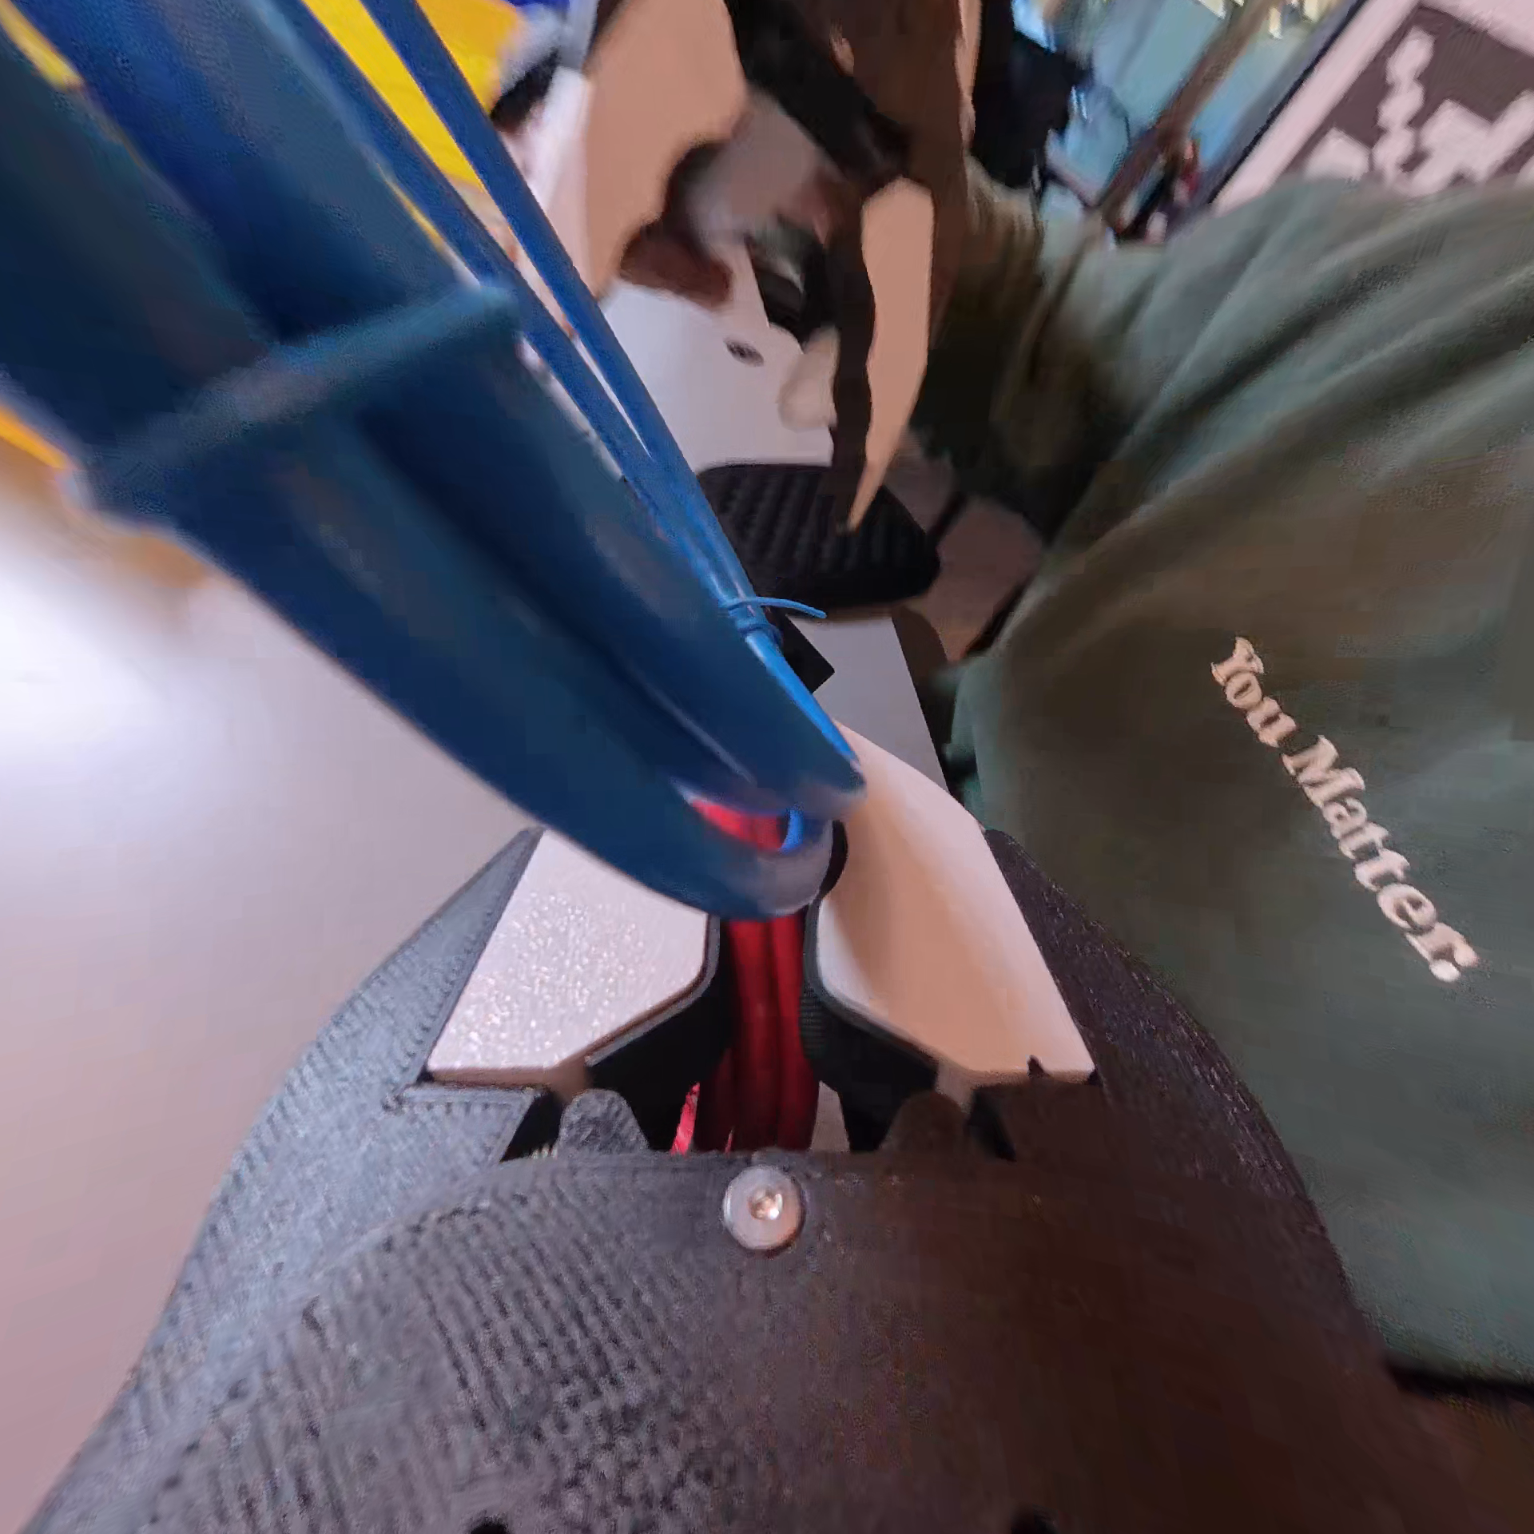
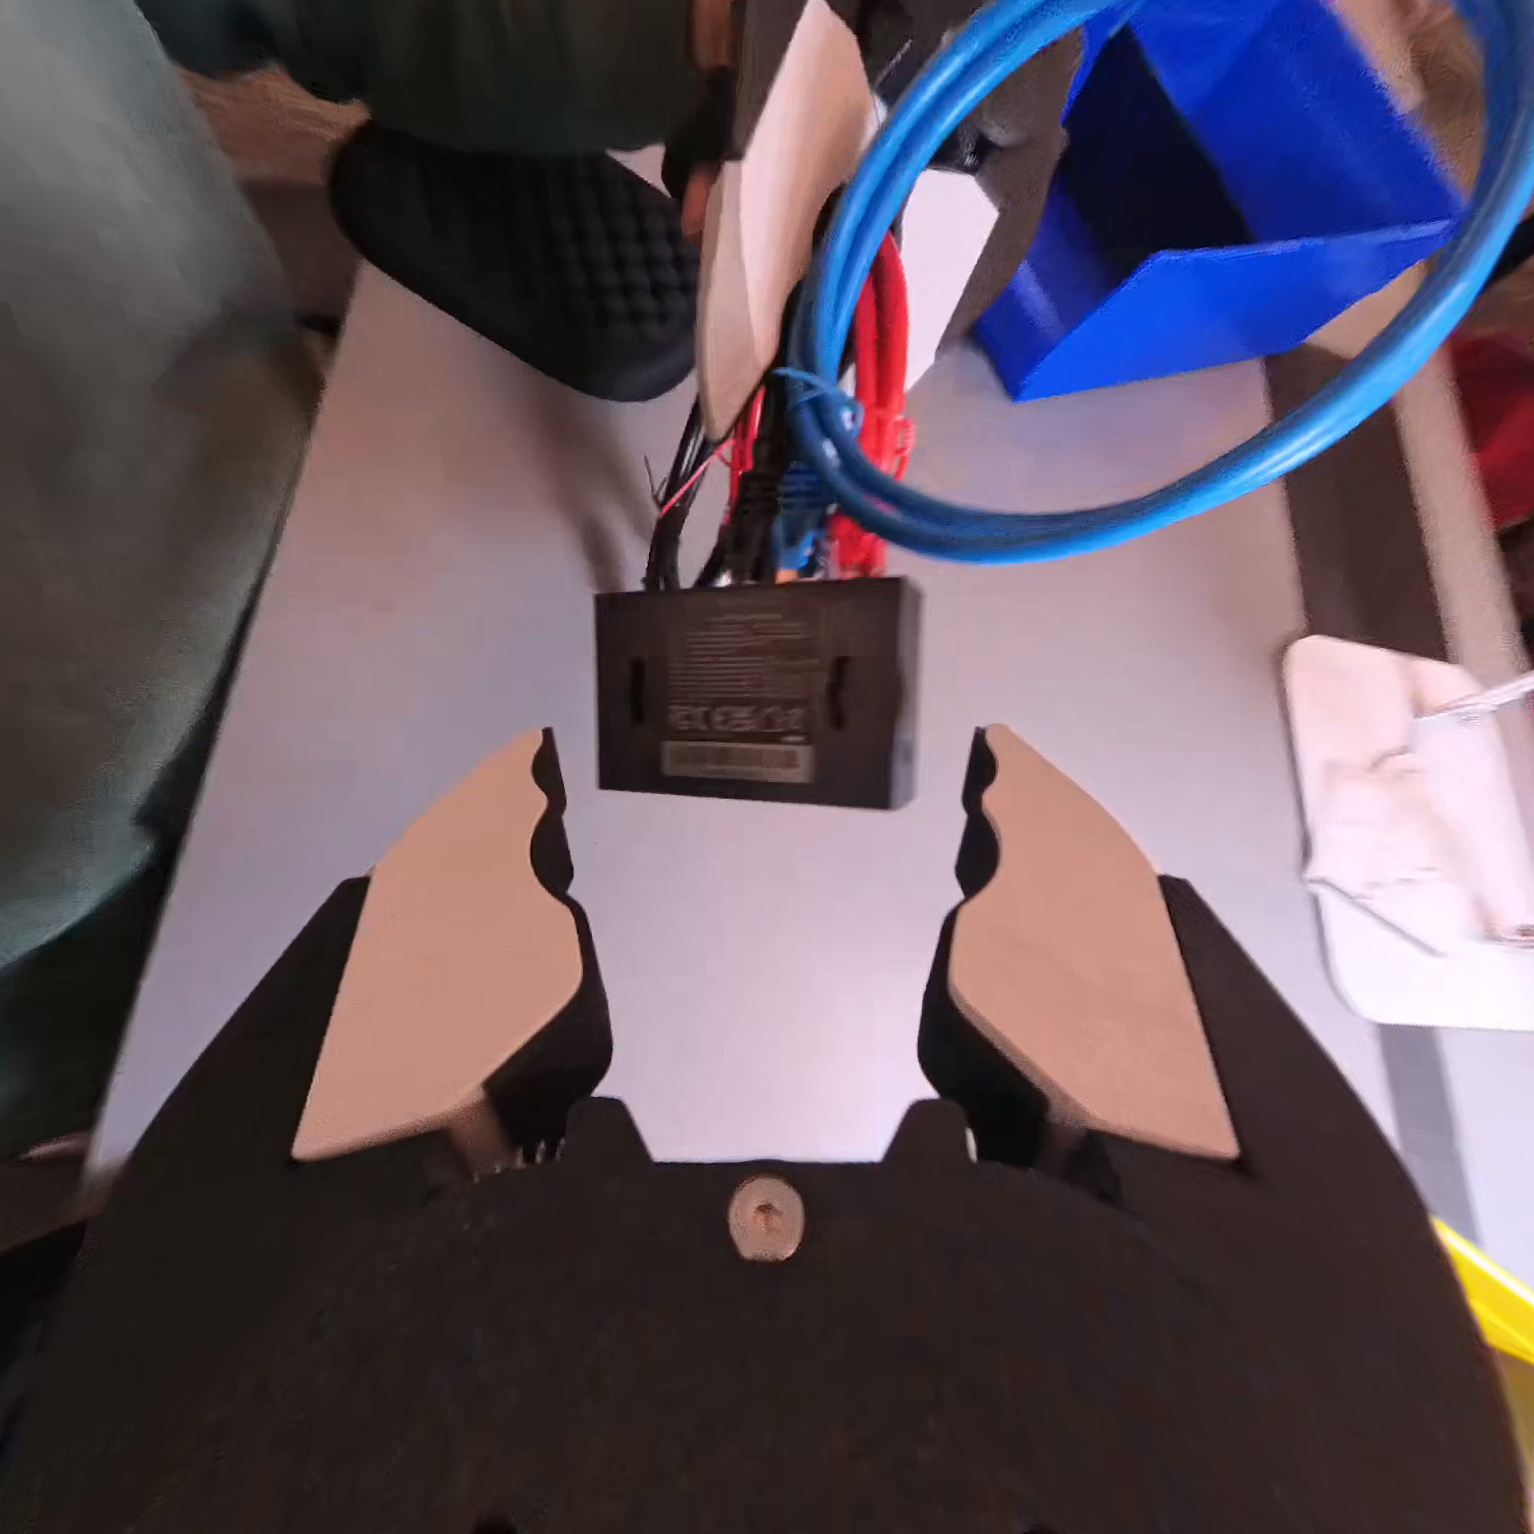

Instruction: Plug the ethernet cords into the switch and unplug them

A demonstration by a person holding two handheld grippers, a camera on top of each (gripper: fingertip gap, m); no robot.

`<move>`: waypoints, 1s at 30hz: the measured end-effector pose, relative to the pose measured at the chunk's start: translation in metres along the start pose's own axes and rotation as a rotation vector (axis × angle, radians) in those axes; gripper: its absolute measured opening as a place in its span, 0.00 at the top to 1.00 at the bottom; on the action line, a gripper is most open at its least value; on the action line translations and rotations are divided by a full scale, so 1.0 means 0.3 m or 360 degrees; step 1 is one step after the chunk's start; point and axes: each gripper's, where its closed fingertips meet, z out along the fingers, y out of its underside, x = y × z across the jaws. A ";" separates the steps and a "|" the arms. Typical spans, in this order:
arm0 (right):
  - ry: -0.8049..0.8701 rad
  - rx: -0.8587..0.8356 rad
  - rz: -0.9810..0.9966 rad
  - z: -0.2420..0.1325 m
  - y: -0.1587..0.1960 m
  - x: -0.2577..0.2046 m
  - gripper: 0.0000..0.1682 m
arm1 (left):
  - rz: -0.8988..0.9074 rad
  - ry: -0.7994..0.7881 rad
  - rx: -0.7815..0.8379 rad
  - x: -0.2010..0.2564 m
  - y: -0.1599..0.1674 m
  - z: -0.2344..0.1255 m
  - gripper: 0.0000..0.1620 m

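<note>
The black switch is on the grey table with its labelled underside towards me. Black, blue and red ethernet cords are plugged into its far edge. My right gripper is open and empty, with its fingertips on either side of the switch's near edge and not touching it. My left gripper is shut on the red cord bundle; its fingertips are hidden behind a blue bin. It also shows in the right wrist view, holding the cords above the switch. A blue cord loop hangs to the right.
The blue bin stands at the back right and fills the upper left of the left wrist view. A black textured pad lies at the table's far edge. A white cloth is at the right. A person in a green sweatshirt is close by. The left gripper's tips are roughly 8 cm from the right gripper's.
</note>
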 end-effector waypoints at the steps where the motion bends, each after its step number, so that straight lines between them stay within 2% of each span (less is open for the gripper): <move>1: -0.0084 -0.0036 0.0058 -0.002 0.004 -0.001 0.45 | 0.0019 0.0062 -0.0116 0.017 0.009 0.015 0.91; 3: -0.0319 -0.0057 0.0205 0.021 0.010 -0.036 0.45 | 0.0101 0.0158 -0.0308 0.049 0.017 0.048 0.90; 6: -0.0757 -0.0042 0.0418 0.067 0.037 -0.157 0.69 | 0.0189 0.0241 -0.0403 0.083 -0.011 0.088 0.90; 8: -0.0852 0.0178 0.0571 0.071 0.014 -0.185 0.82 | 0.0232 0.0233 -0.0439 0.080 -0.010 0.089 0.90; 11: -0.0645 0.0496 0.0736 0.044 0.018 -0.138 0.83 | 0.0201 0.0080 -0.0238 0.034 -0.051 0.071 0.85; 12: -0.0595 0.0577 0.0802 0.019 0.029 -0.124 0.83 | 0.0179 0.0004 -0.0100 0.010 -0.087 0.046 0.79; 14: -0.0443 0.0737 0.0933 -0.051 0.056 -0.072 0.83 | 0.0128 -0.0277 0.0254 -0.073 -0.183 -0.054 0.74; 16: -0.0235 0.0883 0.1082 -0.144 0.089 0.020 0.83 | 0.0129 -0.0526 0.0645 -0.133 -0.270 -0.196 0.74; 18: -0.0014 0.1008 0.1264 -0.245 0.138 0.137 0.83 | 0.0085 -0.0593 0.0887 -0.150 -0.300 -0.292 0.80; 21: 0.0241 0.1101 0.1399 -0.373 0.221 0.286 0.83 | -0.0030 -0.0533 0.0943 -0.160 -0.262 -0.292 0.82; 24: 0.0417 0.1181 0.1437 -0.470 0.268 0.405 0.84 | -0.0116 -0.0505 0.0823 -0.184 -0.178 -0.212 0.82; 26: 0.0423 0.1285 0.1458 -0.503 0.260 0.449 0.84 | -0.0191 -0.0484 0.0767 -0.206 -0.125 -0.151 0.81; 28: 0.0372 0.1471 0.1449 -0.509 0.217 0.460 0.84 | -0.0283 -0.0422 0.0759 -0.225 -0.096 -0.084 0.76; 30: 0.0259 0.1727 0.1412 -0.492 0.148 0.445 0.84 | -0.0360 -0.0381 0.0828 -0.256 -0.106 -0.031 0.63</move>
